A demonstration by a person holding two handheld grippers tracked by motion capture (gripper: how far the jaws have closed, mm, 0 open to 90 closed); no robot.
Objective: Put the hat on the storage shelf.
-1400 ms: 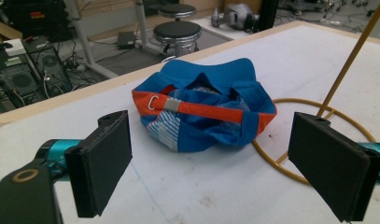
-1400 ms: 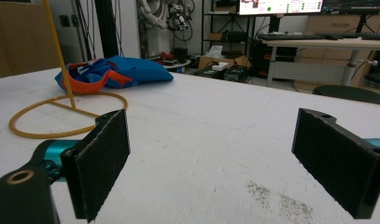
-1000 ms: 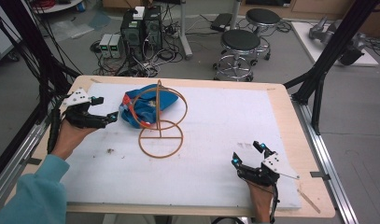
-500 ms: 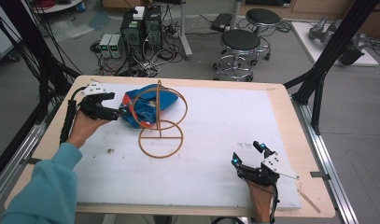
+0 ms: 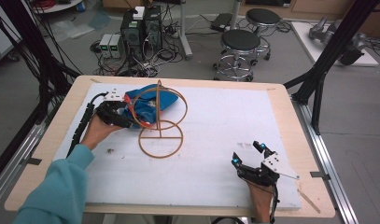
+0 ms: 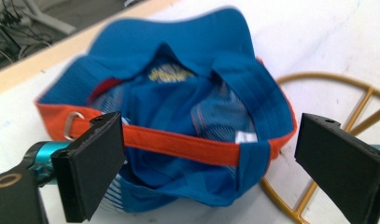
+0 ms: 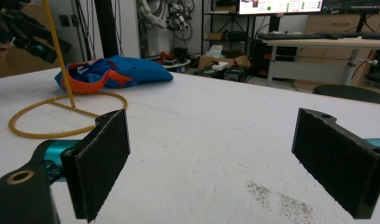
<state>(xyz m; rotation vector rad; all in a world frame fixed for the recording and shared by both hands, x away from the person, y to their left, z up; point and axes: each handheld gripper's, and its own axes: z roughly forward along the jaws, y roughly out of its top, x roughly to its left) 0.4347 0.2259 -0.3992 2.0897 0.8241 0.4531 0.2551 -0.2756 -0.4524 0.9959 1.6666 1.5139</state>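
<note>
Beside stand (image 5: 159, 122), crumpled, seemingly upturned blue cap (image 6: 178, 102).

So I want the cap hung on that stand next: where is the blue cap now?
In the high view the blue cap lies at the white mat's far left, against the gold wire stand, with the left claw open right at it.

A robotics lab.
Black stools (image 5: 240, 41), computer boxes (image 5: 140, 26) with tangled cables and a monitor desk (image 7: 313, 39) stood around the table (image 5: 281, 100).
</note>
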